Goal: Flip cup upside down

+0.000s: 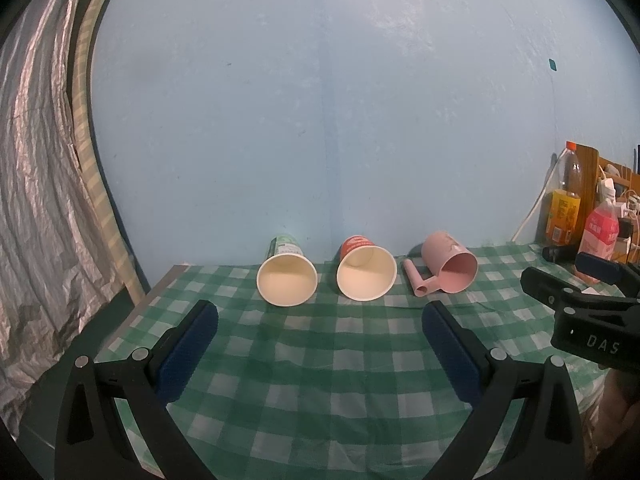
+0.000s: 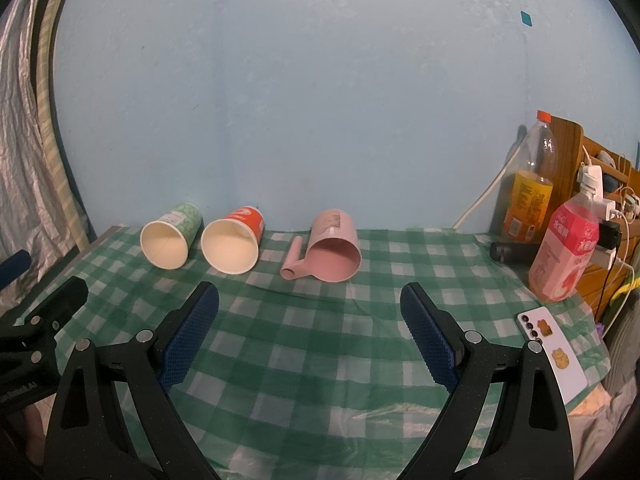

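Three cups lie on their sides on the green checked tablecloth (image 1: 320, 360), mouths toward me: a green paper cup (image 1: 286, 276) on the left, a red paper cup (image 1: 366, 274) in the middle, and a pink plastic cup with a handle (image 1: 450, 268) on the right. They also show in the right wrist view: the green cup (image 2: 170, 242), the red cup (image 2: 234, 244), the pink cup (image 2: 332, 248). My left gripper (image 1: 320, 312) is open and empty, short of the cups. My right gripper (image 2: 310, 296) is open and empty, short of the pink cup.
A blue wall stands right behind the cups. At the right stand an orange drink bottle (image 2: 528, 196) and a pink drink bottle (image 2: 568, 248), a dark cylinder (image 2: 514, 252), a white phone (image 2: 556, 352) and a wooden shelf with cables. A silver curtain hangs at the left.
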`<state>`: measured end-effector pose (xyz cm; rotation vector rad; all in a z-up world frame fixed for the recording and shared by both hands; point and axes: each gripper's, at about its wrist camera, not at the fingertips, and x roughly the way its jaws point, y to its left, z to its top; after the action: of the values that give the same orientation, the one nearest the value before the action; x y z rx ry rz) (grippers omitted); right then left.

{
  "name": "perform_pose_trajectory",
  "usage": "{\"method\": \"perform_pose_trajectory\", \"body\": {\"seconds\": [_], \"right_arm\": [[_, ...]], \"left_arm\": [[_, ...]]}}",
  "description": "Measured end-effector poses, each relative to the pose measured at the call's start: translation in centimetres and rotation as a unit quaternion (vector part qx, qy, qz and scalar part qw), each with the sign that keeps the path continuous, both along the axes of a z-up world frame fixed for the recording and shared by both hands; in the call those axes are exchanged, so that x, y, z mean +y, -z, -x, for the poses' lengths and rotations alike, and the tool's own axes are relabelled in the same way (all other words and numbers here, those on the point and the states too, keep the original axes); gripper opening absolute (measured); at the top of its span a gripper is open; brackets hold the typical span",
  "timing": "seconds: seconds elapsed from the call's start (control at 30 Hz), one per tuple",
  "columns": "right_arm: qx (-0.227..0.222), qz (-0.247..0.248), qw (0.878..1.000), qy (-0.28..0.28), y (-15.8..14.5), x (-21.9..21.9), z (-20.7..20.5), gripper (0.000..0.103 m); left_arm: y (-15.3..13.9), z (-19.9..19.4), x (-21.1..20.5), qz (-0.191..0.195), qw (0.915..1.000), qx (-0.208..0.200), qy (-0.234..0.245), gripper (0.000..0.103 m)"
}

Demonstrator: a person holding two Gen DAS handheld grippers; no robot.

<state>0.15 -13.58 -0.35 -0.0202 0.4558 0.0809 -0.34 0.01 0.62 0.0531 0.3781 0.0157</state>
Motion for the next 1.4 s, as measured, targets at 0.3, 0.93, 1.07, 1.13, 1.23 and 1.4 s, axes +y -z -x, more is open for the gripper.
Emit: {"method": "perform_pose_trajectory", "body": {"seconds": [0.3, 0.93, 1.07, 1.13, 1.23, 1.4], "right_arm": [[0.003, -0.001, 1.0, 0.0, -0.12, 0.45, -0.2, 0.091], [0.005, 0.0, 1.0, 0.001, 0.07, 0.52, -0.18, 0.091], [0.006, 0.0, 1.0, 0.0, 0.09, 0.53, -0.18, 0.091], [0.007, 0.001, 1.0, -0.001, 0.11, 0.51, -0.2, 0.091], [0.008, 0.002, 1.0, -0.002, 0.17, 0.51, -0.23, 0.091], [0.007, 0.001, 1.0, -0.003, 0.2, 0.49, -0.28, 0.091]], "left_arm": [[0.13, 0.13, -0.02, 0.003, 1.0, -0.001, 0.0, 0.103], [0.48, 0.03, -0.18, 0.01, 0.9999, 0.004, 0.004, 0.103], [0.53, 0.05, -0.24, 0.012, 0.9999, 0.006, 0.008, 0.103], [0.5, 0.08, -0.32, 0.011, 0.9999, 0.005, 0.008, 0.103], [0.52, 0.07, -0.34, 0.013, 0.9999, 0.006, 0.009, 0.103], [0.57, 0.04, -0.29, 0.017, 0.9998, 0.008, 0.01, 0.103]]}}
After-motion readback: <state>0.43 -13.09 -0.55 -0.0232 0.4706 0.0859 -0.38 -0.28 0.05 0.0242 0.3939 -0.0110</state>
